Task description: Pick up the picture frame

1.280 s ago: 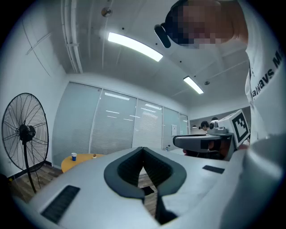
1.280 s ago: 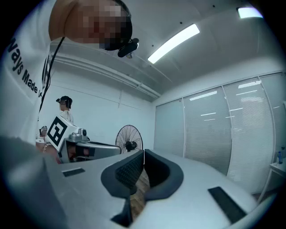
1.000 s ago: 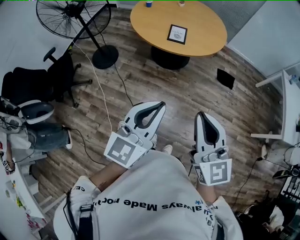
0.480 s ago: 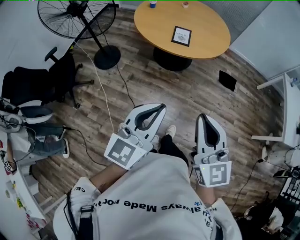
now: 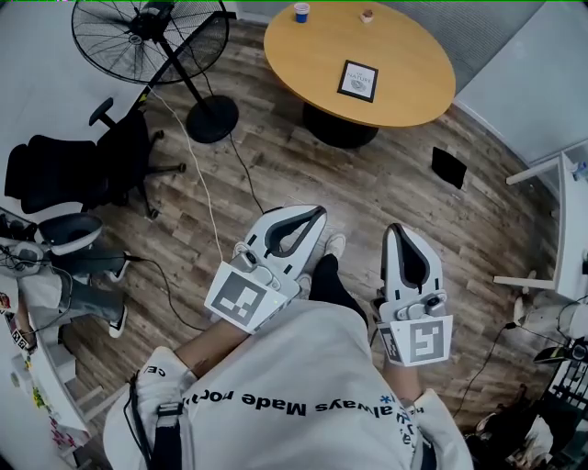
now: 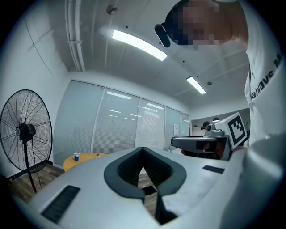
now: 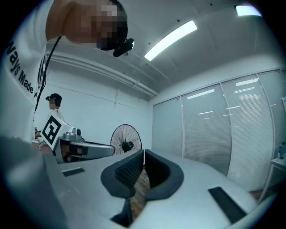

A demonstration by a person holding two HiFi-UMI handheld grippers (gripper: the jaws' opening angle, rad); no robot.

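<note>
Picture frame [image 5: 357, 81]: lies flat on the round table [image 5: 413, 87], dark border with a pale print inside. It is well ahead of both grippers, roughly between their two lines, and touched by neither.
Table: wood-coloured top on a dark pedestal. A blue cup [image 5: 301, 12] and a small brown item [image 5: 367, 16] stand at its far edge, beyond the frame.
Left gripper [image 5: 316, 212]: jaws together with tips meeting and nothing between them. It is held level, nose angled slightly toward the right gripper and the table.
Right gripper [image 5: 396, 227]: jaws together, with only bare floor showing past the pads. It is held level and pointed ahead, well short of the table.
Between the grippers: the person's light shoe [image 5: 335, 245] and a dark trouser leg, on the wood-plank floor [image 5: 386, 184].
Left of the left gripper: pedestal fan [image 5: 152, 37] ahead and to the left, with a black office chair [image 5: 78, 170] nearer. A white cable [image 5: 204, 207] runs across the floor just beside the gripper.
Right of the right gripper: a flat black square [image 5: 448, 167] on the floor, ahead and to the right. What it is cannot be made out.
Behind the grippers: white sweatshirt [image 5: 294, 395] with dark lettering.
</note>
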